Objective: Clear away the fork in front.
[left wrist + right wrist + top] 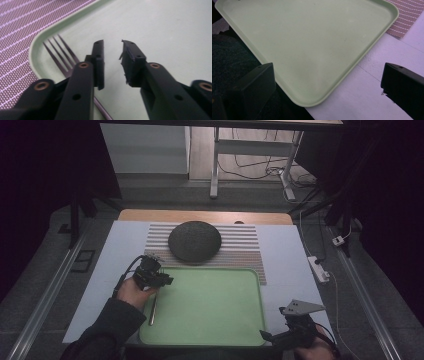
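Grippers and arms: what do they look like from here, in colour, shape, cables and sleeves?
Both are black two-jaw tools. The left tool trails a dark cable and has copper-coloured rivets at the joints; its flat pads look chipped and frayed at the edges. The right tool carries a grey three-cornered plate with small dark holes. A dark sleeve covers the left forearm.

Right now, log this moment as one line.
left gripper: open over metal fork | right gripper: open | green plastic tray: holds fork
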The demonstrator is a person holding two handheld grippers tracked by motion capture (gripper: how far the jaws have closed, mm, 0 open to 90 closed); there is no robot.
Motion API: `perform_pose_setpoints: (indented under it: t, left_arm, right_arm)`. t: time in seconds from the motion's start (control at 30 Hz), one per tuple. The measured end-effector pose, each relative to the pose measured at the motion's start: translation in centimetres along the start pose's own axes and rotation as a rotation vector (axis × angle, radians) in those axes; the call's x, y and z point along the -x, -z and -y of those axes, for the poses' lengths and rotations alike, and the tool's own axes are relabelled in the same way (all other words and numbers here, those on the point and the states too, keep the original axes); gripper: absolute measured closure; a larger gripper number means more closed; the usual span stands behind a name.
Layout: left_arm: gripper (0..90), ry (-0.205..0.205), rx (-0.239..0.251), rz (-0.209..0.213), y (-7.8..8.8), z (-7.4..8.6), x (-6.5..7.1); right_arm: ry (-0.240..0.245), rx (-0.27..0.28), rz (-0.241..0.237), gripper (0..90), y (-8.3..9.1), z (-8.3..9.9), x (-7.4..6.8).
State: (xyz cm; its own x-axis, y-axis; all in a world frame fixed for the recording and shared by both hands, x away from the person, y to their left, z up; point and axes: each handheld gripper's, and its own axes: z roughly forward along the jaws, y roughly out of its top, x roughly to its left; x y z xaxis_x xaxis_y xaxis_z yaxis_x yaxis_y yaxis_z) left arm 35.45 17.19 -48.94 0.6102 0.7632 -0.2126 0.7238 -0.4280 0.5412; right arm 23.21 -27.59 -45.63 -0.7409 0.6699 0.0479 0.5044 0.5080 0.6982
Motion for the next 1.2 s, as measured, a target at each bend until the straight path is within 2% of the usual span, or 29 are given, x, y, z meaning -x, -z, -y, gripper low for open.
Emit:
perform_pose_setpoints:
  t: [0.3,0.43,0.53,0.63,0.73,0.93,1.1,1.2]
  left_arm:
    - [47.8,-0.065,0.071,-0.002,1.4,0.4,0.9]
    - [32.7,-0.090,0.102,0.016,1.8,0.7,1.1]
    - [20.2,-0.100,0.148,0.038,2.4,0.9,1.3]
    - [11.2,-0.098,0.183,0.010,2.9,1.1,1.7]
    - [3.8,-0.115,0.203,0.032,3.4,1.7,1.8]
    - [0.0,-0.112,0.215,0.060,4.4,2.7,2.0]
    - [0.0,-0.084,0.221,0.085,5.5,4.0,2.1]
    - [0.0,-0.078,0.226,0.079,6.2,4.9,2.2]
  right_arm:
    - [-0.004,-0.001,-0.005,0.0,0.0,0.0,0.1]
    - [-0.004,-0.001,-0.005,0.0,0.0,0.0,0.1]
    - [-0.004,-0.002,-0.005,0.0,0.0,0.0,0.1]
    - [-0.004,-0.003,-0.005,0.0,0.0,0.0,0.1]
    - [-0.001,-0.004,-0.005,0.0,-0.1,0.0,0.1]
    - [-0.004,-0.006,-0.005,0.0,-0.1,0.0,0.0]
    - [-0.006,-0.006,-0.003,0.0,-0.1,0.0,0.0]
    - [-0.006,-0.009,-0.003,0.0,-0.1,0.0,0.0]
